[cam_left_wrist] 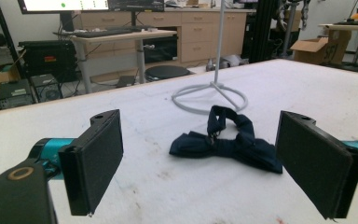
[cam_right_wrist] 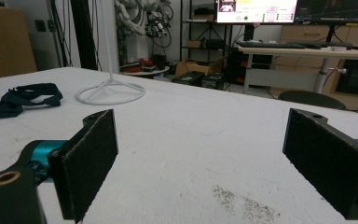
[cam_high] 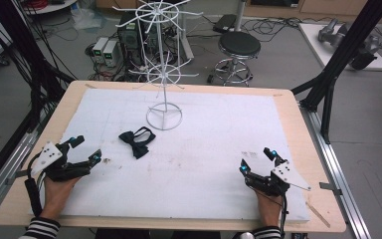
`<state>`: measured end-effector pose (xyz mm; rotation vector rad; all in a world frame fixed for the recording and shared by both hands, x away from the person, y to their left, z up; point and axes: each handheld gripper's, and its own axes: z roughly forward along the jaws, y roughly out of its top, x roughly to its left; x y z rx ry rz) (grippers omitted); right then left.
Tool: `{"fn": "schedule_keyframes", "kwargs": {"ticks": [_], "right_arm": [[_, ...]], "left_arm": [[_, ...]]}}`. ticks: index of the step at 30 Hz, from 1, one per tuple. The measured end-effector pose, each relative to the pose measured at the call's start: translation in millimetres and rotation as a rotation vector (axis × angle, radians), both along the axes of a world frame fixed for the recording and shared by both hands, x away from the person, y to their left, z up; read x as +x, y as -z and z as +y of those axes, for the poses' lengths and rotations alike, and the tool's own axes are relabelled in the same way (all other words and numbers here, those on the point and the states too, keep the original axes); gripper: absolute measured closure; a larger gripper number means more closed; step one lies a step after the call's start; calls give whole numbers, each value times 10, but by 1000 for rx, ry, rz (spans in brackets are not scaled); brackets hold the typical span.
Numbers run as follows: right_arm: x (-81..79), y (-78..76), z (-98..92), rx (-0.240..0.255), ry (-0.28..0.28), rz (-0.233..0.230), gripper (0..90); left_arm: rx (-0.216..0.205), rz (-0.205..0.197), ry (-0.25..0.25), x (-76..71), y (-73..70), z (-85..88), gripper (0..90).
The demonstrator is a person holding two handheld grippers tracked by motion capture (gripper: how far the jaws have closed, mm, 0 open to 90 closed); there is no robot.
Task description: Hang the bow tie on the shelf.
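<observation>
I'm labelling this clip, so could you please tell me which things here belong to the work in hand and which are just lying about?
In the job:
- dark navy fabric bow tie, lying flat on the white foam mat
- white wire display rack with a ring base
- left gripper, open
- right gripper, open

Lying about:
- round black stool
- computer towers on the floor

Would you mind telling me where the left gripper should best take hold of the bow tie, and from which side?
Probably at the centre knot of the bow tie: it is the narrowest, thickest part, while the wings lie flat on the white mat. The left gripper, jaws open, already faces it, so come in from the person's side and pinch downward across the knot, clear of the strap loop behind.
</observation>
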<state>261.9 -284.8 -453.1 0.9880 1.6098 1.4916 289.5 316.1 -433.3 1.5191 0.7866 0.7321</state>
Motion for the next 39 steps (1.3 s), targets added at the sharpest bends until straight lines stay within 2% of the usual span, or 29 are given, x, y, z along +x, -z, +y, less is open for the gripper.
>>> {"fn": "schedule_keyframes", "kwargs": {"ticks": [6,11,13,19,23,27,33,39], "right_arm": [[4,0,-1,-2,2,1,93],[7,-1,1,-2,2,5,93],[4,0,-13,22,5,14,93],[3,0,-7,6,5,-1,93],[3,2,-12,12,6,2,93],[0,1,-7,9,7,2,93],[2,1,-6,7,8,1,93],[2,1,-6,8,9,1,93]], "left_arm": [[13,27,32,155,-179,-71,162],[31,63,45,323,-240,-174,163],[45,81,49,379,-252,-208,163],[125,128,64,509,-301,-318,166],[181,168,77,601,-344,-402,173],[215,200,98,679,-380,-481,202],[271,251,101,790,-417,-584,204],[352,297,137,871,-433,-700,239]]}}
